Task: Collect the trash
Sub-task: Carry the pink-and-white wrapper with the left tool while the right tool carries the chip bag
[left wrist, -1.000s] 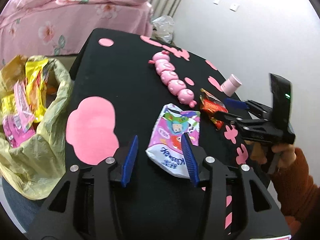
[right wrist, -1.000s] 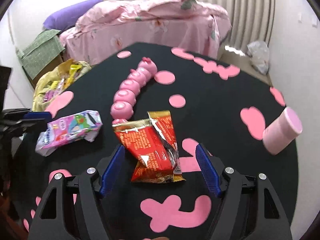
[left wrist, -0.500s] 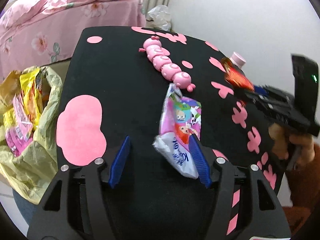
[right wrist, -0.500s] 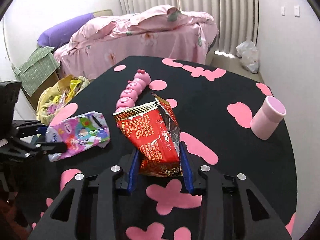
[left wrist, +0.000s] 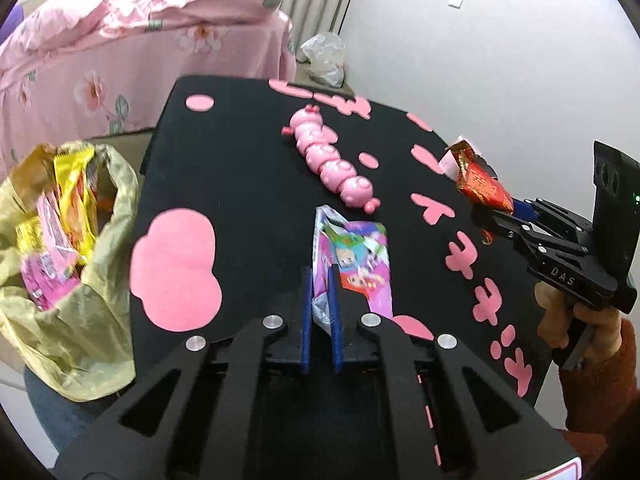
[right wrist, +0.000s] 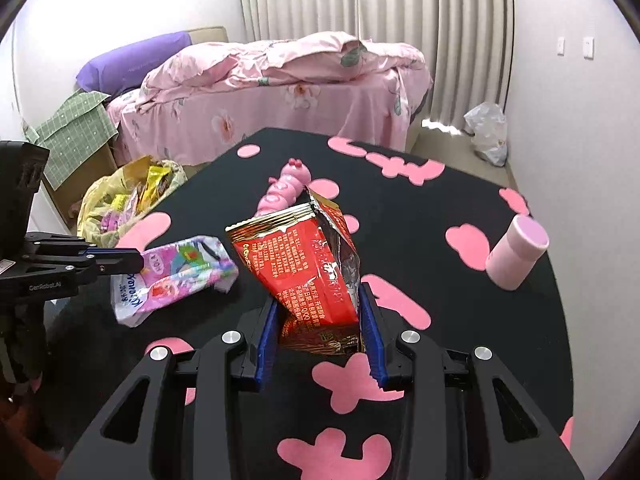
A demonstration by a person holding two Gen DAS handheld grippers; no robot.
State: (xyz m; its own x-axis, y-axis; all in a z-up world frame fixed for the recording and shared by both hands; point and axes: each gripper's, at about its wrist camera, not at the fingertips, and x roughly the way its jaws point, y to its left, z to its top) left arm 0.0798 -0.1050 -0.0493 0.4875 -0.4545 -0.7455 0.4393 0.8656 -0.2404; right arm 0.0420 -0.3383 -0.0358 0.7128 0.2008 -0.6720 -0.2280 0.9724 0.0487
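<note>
Both claws have a piece of litter in them. The left claw [left wrist: 320, 312] has just been closing and its blue fingers now pinch the near end of the purple tissue pack [left wrist: 352, 264], which runs lengthwise straight away from it across the black worktop [left wrist: 248, 168]; whether the pack's far end has come off the surface or rests there I cannot quite tell through the blur. The right claw [right wrist: 322, 328] has closed in from wide and is clamped at a middling width on the lower end of the red snack wrapper [right wrist: 308, 264], whose torn, foil-lined mouth stands up and leans away from it, clear of the worktop. What the next move turns on, I'd say, is the yellow trash bag [left wrist: 80, 280]: it hangs open off the left edge of the worktop, just beside the left claw and well apart from the right one, so the left hand has the short swing and the right must cross the whole worktop. The bag already holds yellow and pink wrappers, loosely heaped, with its mouth slack and sagging, so a drop needs to come from above the opening. A pink caterpillar toy [left wrist: 332, 164] lies down the middle of the worktop, just beyond the tissue pack, and a pink cup [right wrist: 516, 252] lies tipped near the right edge; neither looks like rubbish to me.
</note>
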